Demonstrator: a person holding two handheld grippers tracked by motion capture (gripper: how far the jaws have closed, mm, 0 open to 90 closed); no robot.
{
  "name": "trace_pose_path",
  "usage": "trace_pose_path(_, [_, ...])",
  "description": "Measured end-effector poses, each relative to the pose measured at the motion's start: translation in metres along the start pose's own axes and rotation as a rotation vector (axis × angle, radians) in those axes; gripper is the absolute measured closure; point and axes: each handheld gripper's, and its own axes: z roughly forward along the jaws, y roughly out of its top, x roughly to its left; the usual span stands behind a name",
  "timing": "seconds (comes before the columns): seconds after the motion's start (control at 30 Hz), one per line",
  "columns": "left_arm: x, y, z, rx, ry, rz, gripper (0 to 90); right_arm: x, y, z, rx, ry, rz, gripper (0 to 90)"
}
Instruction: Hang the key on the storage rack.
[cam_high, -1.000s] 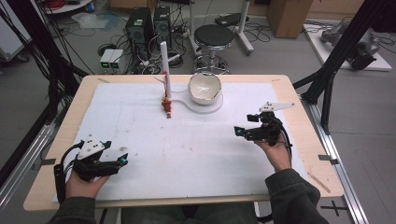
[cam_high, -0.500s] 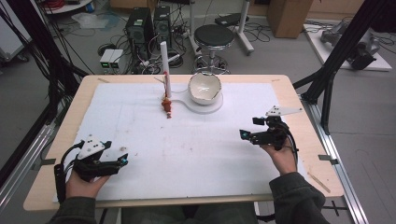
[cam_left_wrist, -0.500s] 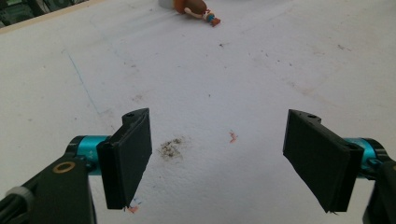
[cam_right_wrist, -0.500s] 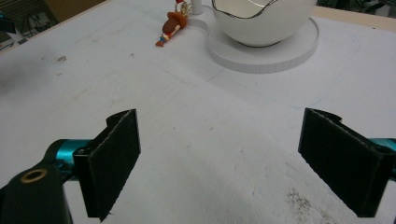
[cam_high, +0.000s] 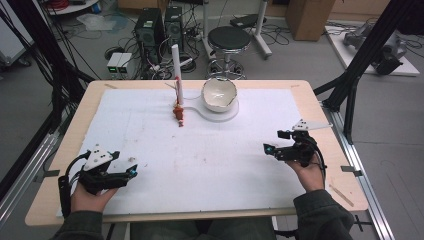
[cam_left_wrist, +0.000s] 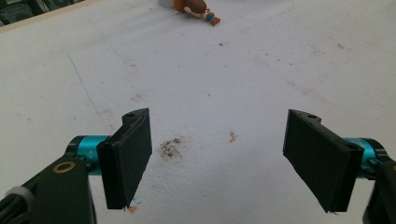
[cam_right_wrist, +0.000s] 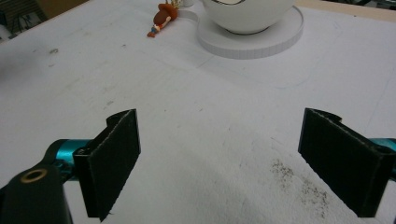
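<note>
Both the left gripper (cam_high: 131, 172) and right gripper (cam_high: 274, 141) gape empty; white bowl (cam_high: 218, 93) sits on its round base (cam_high: 226, 113)

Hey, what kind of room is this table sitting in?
Probably a lab or workshop: computer towers and tangled cables on the floor, a black stool, and dark frame struts around the table.

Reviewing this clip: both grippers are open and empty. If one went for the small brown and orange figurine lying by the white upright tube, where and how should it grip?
Probably across the middle of the small brown and orange figurine, from above. It lies flat on the white table cover, long and narrow, so open jaws could straddle its short width. The left gripper or right gripper should avoid the white upright tube close behind it.
</note>
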Motion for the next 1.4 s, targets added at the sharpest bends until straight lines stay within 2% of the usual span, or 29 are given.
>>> trace_pose_path(0.8, [0.001,-0.002,0.001,0.004,-0.003,-0.010,24.2,0.000,-0.031,-0.019,-0.008,-0.021,0.025,12.2])
trace_pose_path(0.83, [0.001,-0.002,0.001,0.006,-0.005,-0.009,24.2,-0.001,-0.032,-0.019,-0.014,-0.022,0.013,12.2])
trace_pose_path(0.9, [0.001,-0.002,0.001,0.006,-0.006,-0.011,24.2,0.000,-0.034,-0.021,-0.013,-0.021,0.023,12.2])
trace_pose_path(1.4, [0.001,-0.005,-0.001,0.012,-0.011,-0.014,24.2,0.005,-0.043,-0.025,-0.016,-0.027,0.010,12.2])
